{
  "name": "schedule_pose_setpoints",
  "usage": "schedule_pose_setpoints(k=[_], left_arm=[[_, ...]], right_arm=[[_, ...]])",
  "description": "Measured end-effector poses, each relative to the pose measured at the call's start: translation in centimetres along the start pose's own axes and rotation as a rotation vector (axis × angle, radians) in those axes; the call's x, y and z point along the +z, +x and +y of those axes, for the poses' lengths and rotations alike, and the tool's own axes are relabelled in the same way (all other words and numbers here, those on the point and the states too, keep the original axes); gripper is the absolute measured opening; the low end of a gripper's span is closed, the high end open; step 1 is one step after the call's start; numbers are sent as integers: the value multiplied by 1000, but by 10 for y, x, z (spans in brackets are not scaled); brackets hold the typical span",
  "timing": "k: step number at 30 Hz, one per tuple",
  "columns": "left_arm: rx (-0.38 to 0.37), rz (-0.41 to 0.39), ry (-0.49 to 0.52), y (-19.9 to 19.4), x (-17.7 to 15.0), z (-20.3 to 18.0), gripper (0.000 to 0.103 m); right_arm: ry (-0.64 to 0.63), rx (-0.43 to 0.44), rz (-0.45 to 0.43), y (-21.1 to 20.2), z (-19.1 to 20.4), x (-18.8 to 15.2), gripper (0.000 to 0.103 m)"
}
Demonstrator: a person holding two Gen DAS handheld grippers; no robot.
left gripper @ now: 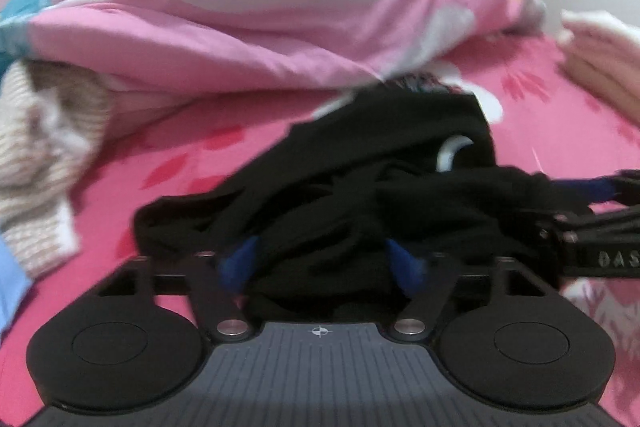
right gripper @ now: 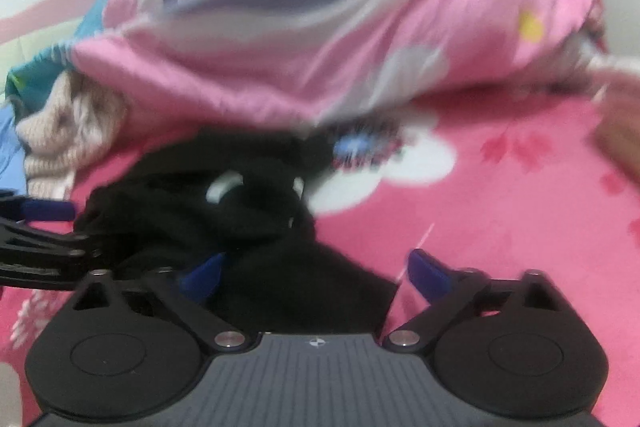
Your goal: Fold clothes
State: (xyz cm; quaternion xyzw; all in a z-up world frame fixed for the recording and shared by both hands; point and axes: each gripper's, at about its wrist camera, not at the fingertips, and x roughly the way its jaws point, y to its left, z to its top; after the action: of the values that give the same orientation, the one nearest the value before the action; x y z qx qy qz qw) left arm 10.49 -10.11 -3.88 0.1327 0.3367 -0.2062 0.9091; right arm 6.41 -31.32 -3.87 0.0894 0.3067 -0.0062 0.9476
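My left gripper (left gripper: pixel 322 263) and right gripper (right gripper: pixel 316 273), both spread, flank the crumpled black garment (left gripper: pixel 360 195) mid-bed on the pink floral bedsheet (right gripper: pixel 500 211); judged gathering step, next pinch its edges.

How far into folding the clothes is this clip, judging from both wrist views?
Early. Nothing looks folded: the black garment lies bunched on the pink bedsheet. In hand: the left gripper and right gripper stand open at its near edge, not clamped. Left: the whole fold, plus the beige knit under the pink quilt.
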Motion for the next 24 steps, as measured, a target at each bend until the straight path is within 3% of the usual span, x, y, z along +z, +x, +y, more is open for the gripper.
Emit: schedule_pose_setpoints(k=[1,2,3,4,5,7,14,18,24], left_arm=[[-6,-9,3,-4,-2,-2,52],[-13,-20,5,-8,-3,-3,38],[-14,-26,6,-13,-5,-5,33],[-14,-29,9,-18,-7,-5,22],[-14,-33,11,-24,-9,-6,14],[-13,-41,17,-34,-12,-6,11],[-89,-93,65,-110,-36,-2,9],[-146,-48,69,-151,-61,6,8],[-231,44,20,-166,-94,11,7]], right_arm=[[11,24,31,6,-3,-1,66],[36,46,32,3,-5,-3,58],[61,67,33,-1,-7,-4,49],[66,78,21,-8,-8,-5,27],[80,97,18,-14,-9,-6,22],[104,136,9,-27,-10,-7,15],[45,258,-30,-110,9,-22,12],[18,355,-18,-166,19,-37,12],[17,491,91,-215,28,-72,12]])
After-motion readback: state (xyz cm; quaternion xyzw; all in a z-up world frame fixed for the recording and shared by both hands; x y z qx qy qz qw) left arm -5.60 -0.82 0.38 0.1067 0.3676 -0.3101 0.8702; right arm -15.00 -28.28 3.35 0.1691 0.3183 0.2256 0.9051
